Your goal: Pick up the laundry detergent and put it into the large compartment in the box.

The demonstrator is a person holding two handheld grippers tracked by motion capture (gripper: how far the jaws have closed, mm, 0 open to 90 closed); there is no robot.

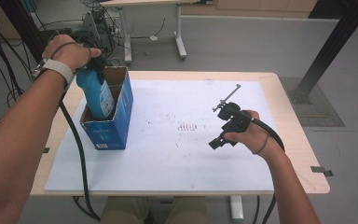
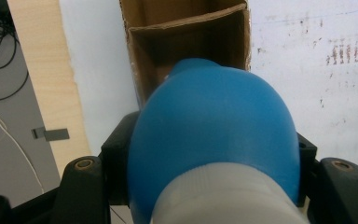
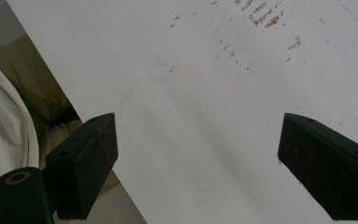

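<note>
White sheet over a pale wooden worktop [image 1: 289,93] fills most of the high view, with grey floor, cables and another table's legs behind. At the left stands an open blue carton [image 1: 112,119], its cardboard inside split by a divider into two cells. The left claw [image 1: 94,61] pinches a blue bottle [image 1: 98,95] by its upper part, the pads pressed against its sides just above the pale cap end in the left gripper view, where the bottle [image 2: 214,126] points down into the nearer cell. As I judge it, the bottle is part of the way in: its lower body sits inside the carton while its shoulder and neck stand above the rim, so lowering it fully and letting go remain. The bottle's base and the carton floor are hidden, so whether it has touched down cannot be told, and the far cell's contents are in shadow. At the right, the right claw [image 1: 221,125] hovers over bare sheet, well apart from the carton, its jaws spread wide with nothing between them
</note>
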